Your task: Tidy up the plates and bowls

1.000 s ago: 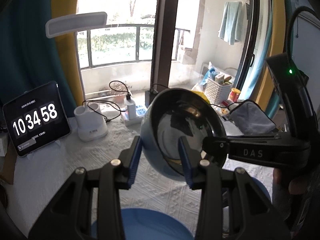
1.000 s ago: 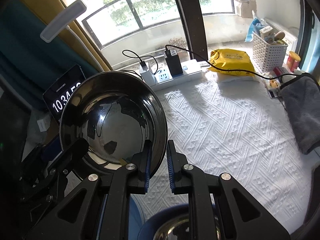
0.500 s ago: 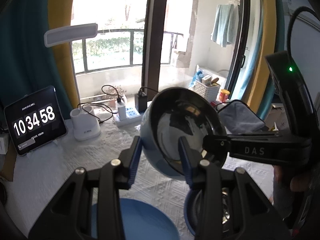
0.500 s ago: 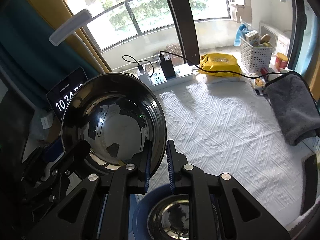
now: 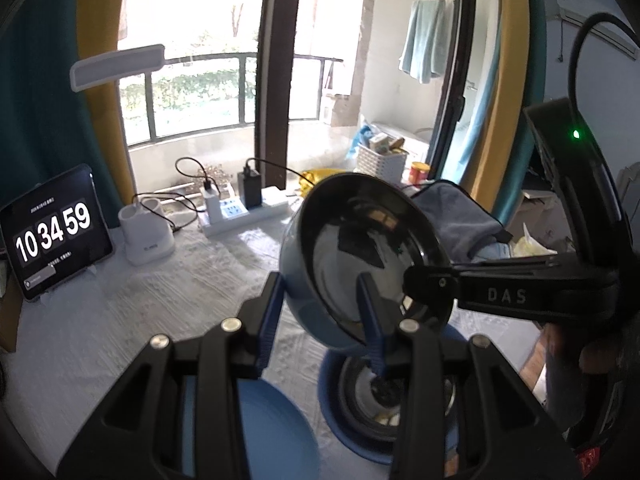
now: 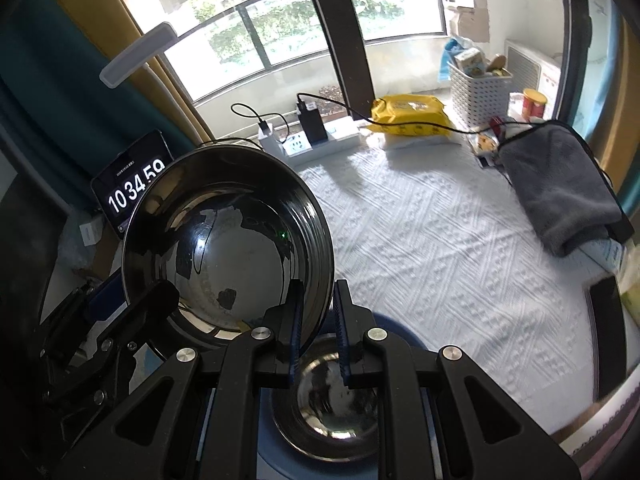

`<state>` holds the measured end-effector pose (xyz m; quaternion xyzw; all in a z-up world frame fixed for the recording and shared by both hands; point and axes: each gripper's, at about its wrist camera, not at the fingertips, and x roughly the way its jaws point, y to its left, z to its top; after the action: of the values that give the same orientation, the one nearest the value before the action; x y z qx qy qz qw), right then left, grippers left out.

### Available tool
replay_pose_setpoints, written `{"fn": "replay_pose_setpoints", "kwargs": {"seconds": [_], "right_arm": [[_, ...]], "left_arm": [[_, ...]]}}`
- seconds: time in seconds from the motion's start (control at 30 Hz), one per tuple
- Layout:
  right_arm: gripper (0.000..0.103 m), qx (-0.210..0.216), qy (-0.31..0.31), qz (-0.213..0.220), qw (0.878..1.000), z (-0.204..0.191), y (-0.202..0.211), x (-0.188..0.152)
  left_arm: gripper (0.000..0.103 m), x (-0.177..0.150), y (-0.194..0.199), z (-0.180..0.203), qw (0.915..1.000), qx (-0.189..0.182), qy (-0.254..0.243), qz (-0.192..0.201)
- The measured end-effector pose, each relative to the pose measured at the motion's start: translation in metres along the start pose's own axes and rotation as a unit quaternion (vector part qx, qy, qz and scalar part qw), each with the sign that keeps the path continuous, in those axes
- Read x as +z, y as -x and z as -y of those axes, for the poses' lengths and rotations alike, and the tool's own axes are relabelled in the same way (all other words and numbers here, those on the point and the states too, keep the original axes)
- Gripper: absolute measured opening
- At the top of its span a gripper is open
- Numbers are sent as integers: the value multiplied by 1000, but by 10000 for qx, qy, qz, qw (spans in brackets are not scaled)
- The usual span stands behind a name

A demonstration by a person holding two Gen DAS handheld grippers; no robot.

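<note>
A bowl (image 5: 352,240), blue outside and shiny steel inside, hangs tilted in the air, held by both grippers. My left gripper (image 5: 320,294) is shut on its near wall, one pad outside and one inside. My right gripper (image 6: 319,304) is shut on the rim of the same bowl (image 6: 228,248); in the left wrist view the right gripper (image 5: 420,282) reaches in from the right. Under the held bowl a second blue bowl (image 6: 332,404) with a steel inside stands on the table. A blue plate (image 5: 276,432) lies to its left. The left gripper (image 6: 132,300) shows at the lower left of the right wrist view.
A white patterned cloth (image 6: 432,240) covers the table. At the back stand a tablet clock (image 5: 52,236), a white holder (image 5: 146,232) and a power strip (image 6: 320,140) with cables. A yellow pack (image 6: 412,116), a white basket (image 6: 478,88) and a grey towel (image 6: 560,180) lie to the right.
Both grippers have carried the bowl across the table together, still gripping it. The second bowl on the table has come into view below it.
</note>
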<state>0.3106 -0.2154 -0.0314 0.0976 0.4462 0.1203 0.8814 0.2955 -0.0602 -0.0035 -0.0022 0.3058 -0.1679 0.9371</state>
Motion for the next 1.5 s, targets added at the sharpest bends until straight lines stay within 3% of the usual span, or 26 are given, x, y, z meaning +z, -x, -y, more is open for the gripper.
{"fn": "replay_pose_setpoints", "kwargs": {"seconds": [0.7,1.5], "right_arm": [[16,-175,-256,-206,9993,23,4,-49],[17,-334,-417,-612,9967,44,-15,-75]], "left_arm": [[39,-37,3,26,9991,-256,-99,-327],[39,-71,-22,37,9949,-390,-193,-905]]}}
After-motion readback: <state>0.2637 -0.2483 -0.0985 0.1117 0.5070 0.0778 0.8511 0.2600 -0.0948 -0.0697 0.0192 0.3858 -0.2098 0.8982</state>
